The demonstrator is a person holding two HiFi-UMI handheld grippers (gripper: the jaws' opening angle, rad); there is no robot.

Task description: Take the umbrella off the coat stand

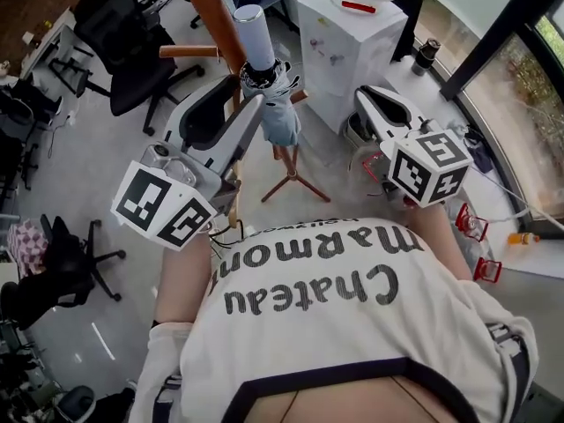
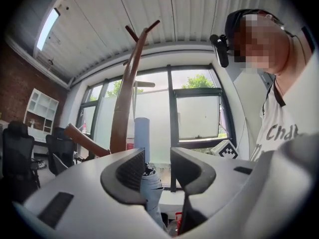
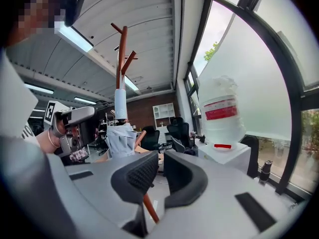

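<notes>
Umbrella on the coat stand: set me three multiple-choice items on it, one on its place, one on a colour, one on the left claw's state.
1. Where is the folded pale blue fabric umbrella?
A. On the white cabinet
B. Upright against the brown wooden coat stand
C. Flat on the floor

2. What colour is its cylindrical handle?
A. Red
B. Black
C. Pale blue

3. How is the left claw?
A. Open, not clamped on the umbrella
B. Shut on the umbrella
C. Shut on the stand's pole

Key:
1 B, the head view shows it standing beside the stand's pole.
2 C, the handle looks pale blue in all three views.
3 A, the left gripper view shows its pads standing apart, with the umbrella showing through the gap.
</notes>
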